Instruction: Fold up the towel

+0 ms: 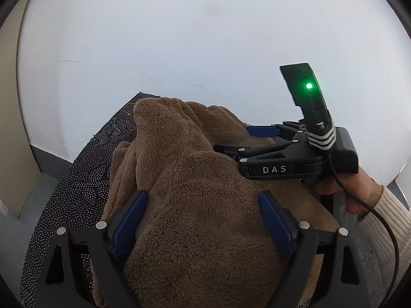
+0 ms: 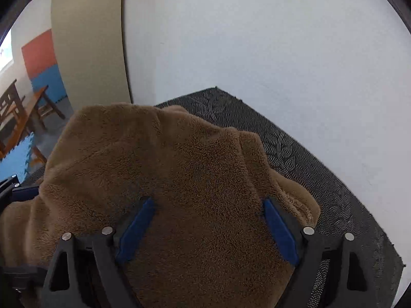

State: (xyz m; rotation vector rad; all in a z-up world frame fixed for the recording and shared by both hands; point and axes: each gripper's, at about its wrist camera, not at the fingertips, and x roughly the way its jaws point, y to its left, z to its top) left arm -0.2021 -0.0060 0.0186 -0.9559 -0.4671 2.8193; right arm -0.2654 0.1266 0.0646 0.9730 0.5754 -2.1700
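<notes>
- The wall [image 1: 179, 38] behind is plain, smooth and pale.
- The mat [image 2: 321, 169] is dark and flat, stippled with fine swirling dots, one corner against the wall.
- The towel [image 1: 205, 205] is brown and fleecy, lying on the mat in a soft bunched heap with rounded folds.
- The left gripper [image 1: 203, 220] has its blue-padded jaws wide apart, towel between them, unpinched.
- The right gripper [image 2: 208, 228] is likewise spread wide over the towel, held in a hand [image 1: 357, 192] with a ribbed cream sleeve [image 1: 393, 218].
</notes>
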